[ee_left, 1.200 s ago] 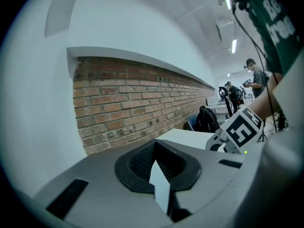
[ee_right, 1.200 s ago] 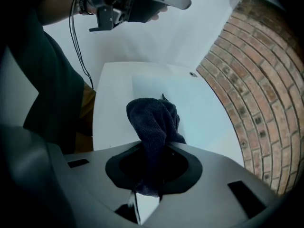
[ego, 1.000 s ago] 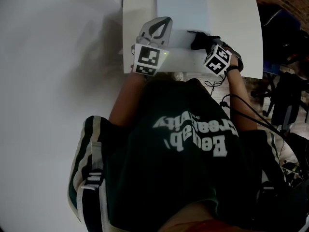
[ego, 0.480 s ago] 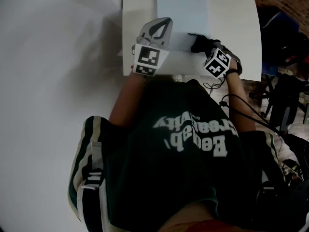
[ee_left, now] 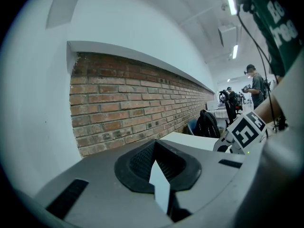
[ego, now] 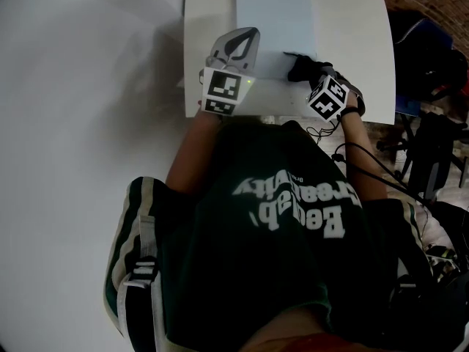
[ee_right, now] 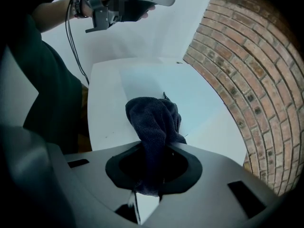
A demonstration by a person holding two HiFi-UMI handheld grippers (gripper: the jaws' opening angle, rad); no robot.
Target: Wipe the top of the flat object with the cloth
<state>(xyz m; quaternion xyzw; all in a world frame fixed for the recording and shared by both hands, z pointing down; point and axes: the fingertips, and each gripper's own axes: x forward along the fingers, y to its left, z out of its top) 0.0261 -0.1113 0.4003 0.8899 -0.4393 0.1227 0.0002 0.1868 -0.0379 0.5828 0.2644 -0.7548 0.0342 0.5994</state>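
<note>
White lettering on my dark green shirt (ego: 293,255) was upside down in head view; not reliably legible. Marker cubes (ego: 223,90) bore black-and-white square codes, no text. My right gripper (ego: 316,78) was clenched on dark navy terry cloth (ee_right: 154,120); cloth was bunched, touching near right corner of pale blue flat rectangular sheet (ego: 272,20) on white table (ego: 352,28). My left gripper (ego: 248,37): jaws together, nothing between, held above table, facing brick wall (ee_left: 133,103).
</note>
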